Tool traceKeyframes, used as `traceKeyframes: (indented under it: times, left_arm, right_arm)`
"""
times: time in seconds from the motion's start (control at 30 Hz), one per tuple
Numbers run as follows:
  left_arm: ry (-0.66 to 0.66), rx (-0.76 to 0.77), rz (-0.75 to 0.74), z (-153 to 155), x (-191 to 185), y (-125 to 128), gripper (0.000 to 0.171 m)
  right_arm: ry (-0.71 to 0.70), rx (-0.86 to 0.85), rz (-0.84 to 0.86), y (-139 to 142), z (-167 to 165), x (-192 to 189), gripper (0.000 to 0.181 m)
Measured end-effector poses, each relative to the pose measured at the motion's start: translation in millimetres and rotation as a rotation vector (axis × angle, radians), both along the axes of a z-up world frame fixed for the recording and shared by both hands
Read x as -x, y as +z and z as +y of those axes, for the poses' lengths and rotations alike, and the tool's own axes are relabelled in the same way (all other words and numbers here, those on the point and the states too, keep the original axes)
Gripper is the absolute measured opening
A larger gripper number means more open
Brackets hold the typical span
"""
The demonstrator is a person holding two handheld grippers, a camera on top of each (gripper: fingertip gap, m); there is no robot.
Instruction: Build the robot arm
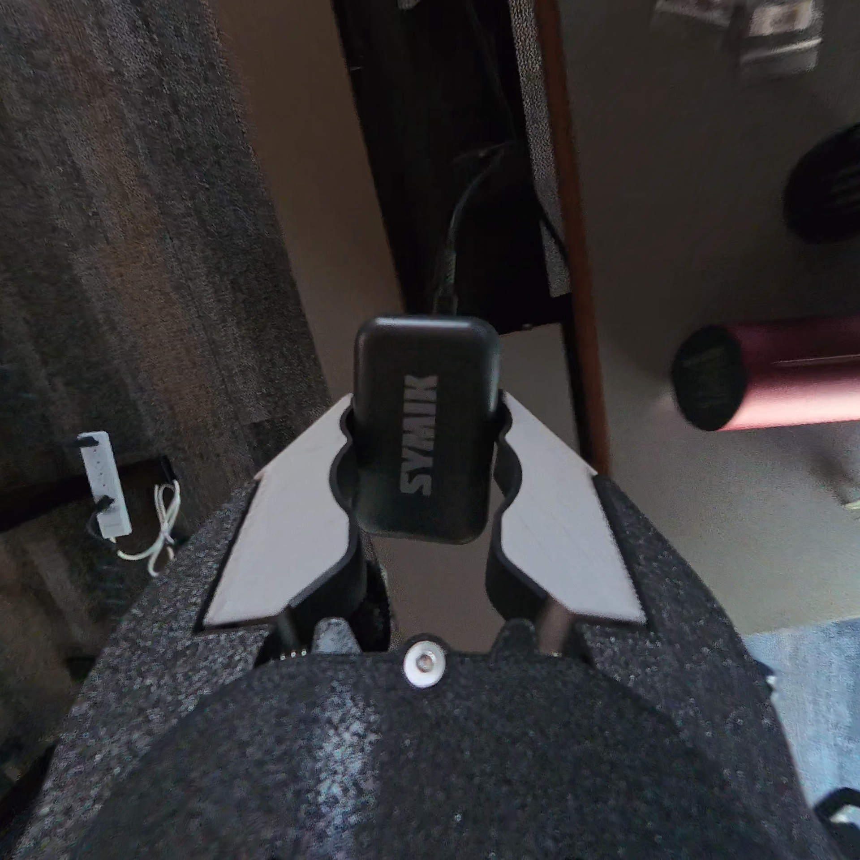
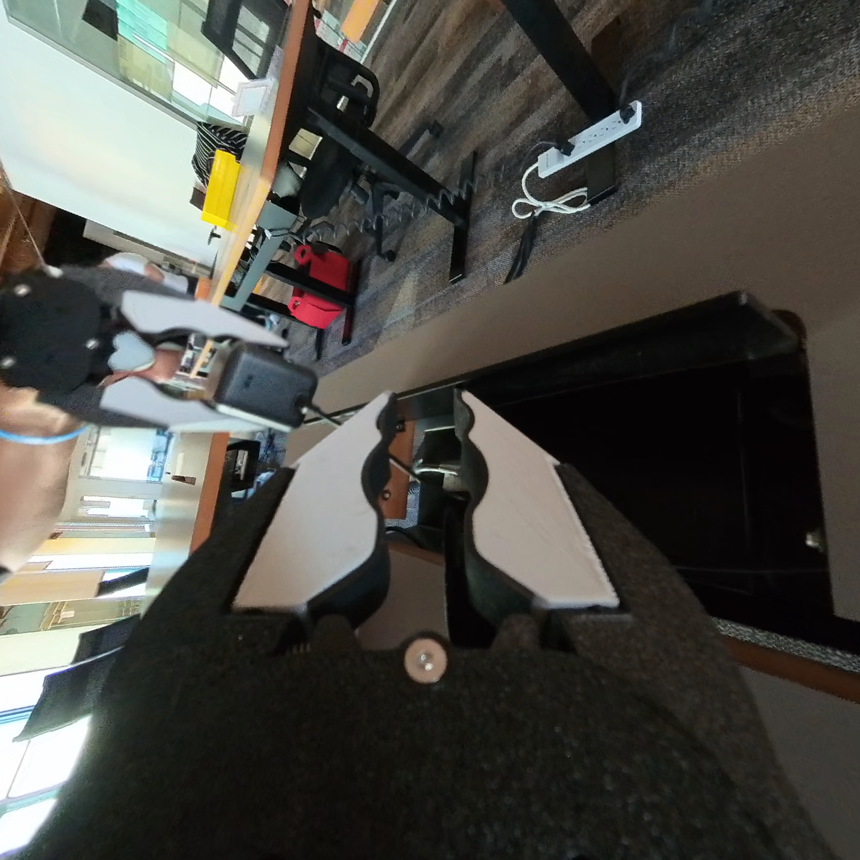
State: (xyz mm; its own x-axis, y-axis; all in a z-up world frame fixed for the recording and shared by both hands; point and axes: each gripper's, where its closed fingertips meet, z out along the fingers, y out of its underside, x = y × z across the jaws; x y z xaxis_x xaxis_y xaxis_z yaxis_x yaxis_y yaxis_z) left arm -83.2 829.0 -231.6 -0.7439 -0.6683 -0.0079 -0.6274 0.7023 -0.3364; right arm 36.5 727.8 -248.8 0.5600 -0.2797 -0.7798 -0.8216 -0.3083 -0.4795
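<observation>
My left gripper [image 1: 426,405] is shut on a black rectangular power adapter [image 1: 421,433] with pale lettering, gripped by its long sides, with its far end sticking out past the fingertips. In the right wrist view the left gripper [image 2: 281,385] and the adapter [image 2: 265,386] are at mid left, held by a hand. A thin black cable [image 2: 400,465] runs from the adapter into the gap between my right gripper's fingers. My right gripper [image 2: 423,395] is open with a narrow gap, close to the right of the adapter and in front of a dark opening [image 2: 651,465].
A white power strip [image 2: 591,139] with a coiled white cord lies on the carpet by a black table leg; it also shows in the left wrist view [image 1: 100,484]. A maroon cylinder [image 1: 791,372] is at the right. A red bag [image 2: 321,284] and yellow box [image 2: 223,191] are farther off. There is about 15 centimeters between the tips of the two grippers.
</observation>
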Motion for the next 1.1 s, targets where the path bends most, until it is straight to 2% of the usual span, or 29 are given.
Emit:
traceKeyframes:
  times: [0.1, 0.23, 0.33, 0.4, 0.47, 0.57, 0.63, 0.73, 0.8, 0.87, 0.93, 1.03, 1.1]
  left_arm:
    - [0.064, -0.052, -0.024, -22, 20, 11, 0.056]
    - [0.141, -0.018, 0.034, -41, 54, -12, 0.056]
    - [0.237, -0.061, 0.066, -16, 63, -44, 0.056]
    - [0.236, -0.116, 0.068, 1, 67, -62, 0.057]
    - [0.266, -0.036, 0.093, -5, 66, -70, 0.056]
    - [0.320, 0.072, 0.078, -15, 63, -66, 0.058]
    - [0.376, 0.138, 0.038, -19, 69, -57, 0.070]
    - [0.499, 0.187, -0.072, -13, 95, -32, 0.077]
    - [0.555, 0.244, -0.119, -20, 132, -17, 0.073]
    - [0.519, 0.374, -0.046, -56, 185, -16, 0.063]
    - [0.416, 0.438, 0.042, -101, 235, -27, 0.064]
    - [0.207, 0.328, 0.067, -143, 278, -52, 0.073]
    - [0.088, 0.200, -0.023, -149, 280, -66, 0.062]
  right_arm:
    - [0.016, -0.032, 0.006, 12, 15, 0, 0.026]
    - [0.063, 0.036, -0.060, 7, 35, -8, 0.030]
    - [0.060, 0.043, -0.060, 4, 42, -17, 0.028]
    - [0.063, 0.042, -0.083, 11, 35, -17, 0.028]
    - [0.057, -0.006, -0.138, 34, 19, -10, 0.022]
    - [0.041, -0.038, -0.298, 76, -19, 13, 0.022]
    - [0.021, -0.065, -0.427, 106, -45, 37, 0.022]
    - [-0.014, -0.088, -0.616, 150, -83, 79, 0.024]
    - [-0.028, -0.115, -0.706, 174, -106, 112, 0.023]
    - [-0.027, -0.142, -0.701, 185, -125, 148, 0.023]
    - [0.029, -0.157, -0.641, 187, -138, 187, 0.023]
    - [0.075, -0.135, -0.565, 181, -151, 228, 0.021]
    - [0.082, -0.108, -0.525, 174, -155, 246, 0.020]
